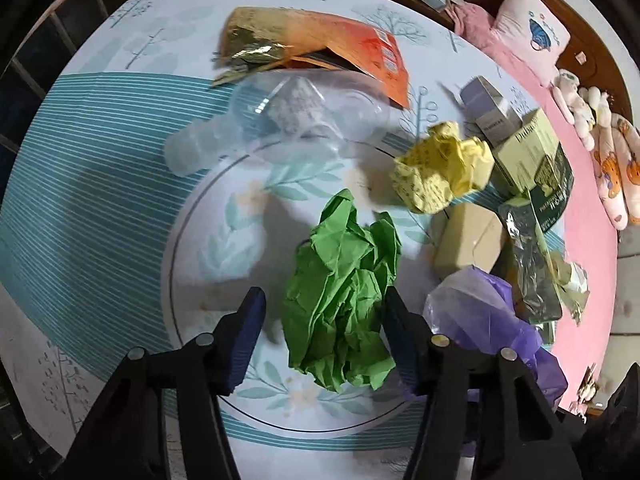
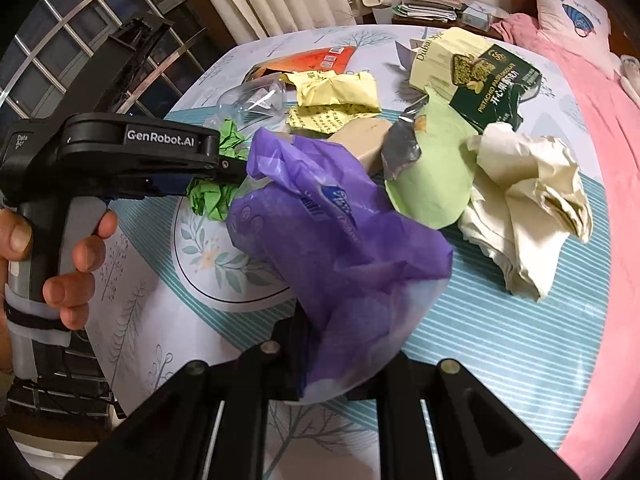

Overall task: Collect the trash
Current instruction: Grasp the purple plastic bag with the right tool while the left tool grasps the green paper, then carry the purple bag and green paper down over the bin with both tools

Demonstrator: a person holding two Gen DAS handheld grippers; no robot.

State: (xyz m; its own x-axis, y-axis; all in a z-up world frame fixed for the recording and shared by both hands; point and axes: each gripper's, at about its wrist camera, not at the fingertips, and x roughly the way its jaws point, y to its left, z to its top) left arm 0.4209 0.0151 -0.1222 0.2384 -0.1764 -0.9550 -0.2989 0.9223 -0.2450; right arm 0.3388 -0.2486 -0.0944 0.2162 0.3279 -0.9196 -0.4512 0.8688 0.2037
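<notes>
Step in hand: I'm bagging trash. Right gripper (image 2: 320,364) pinches thin translucent purple plastic bag (image 2: 340,232). Left gripper (image 1: 324,336) half-spread, straddling crumpled green paper ball (image 1: 344,300) at table (image 1: 100,184) centre; right pad touching, left clear. Next: squeeze, lift into bag at 3 o'clock. Paper springy, light; bag limp.

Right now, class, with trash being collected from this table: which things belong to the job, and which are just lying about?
Part of the job:
- green crumpled paper between the left gripper fingers
- purple plastic bag held by the right gripper
- yellow crumpled paper
- orange packet
- clear plastic bottle
- pistachio box

Just lying about:
- pink pillow
- stacked papers
- tablecloth
</notes>
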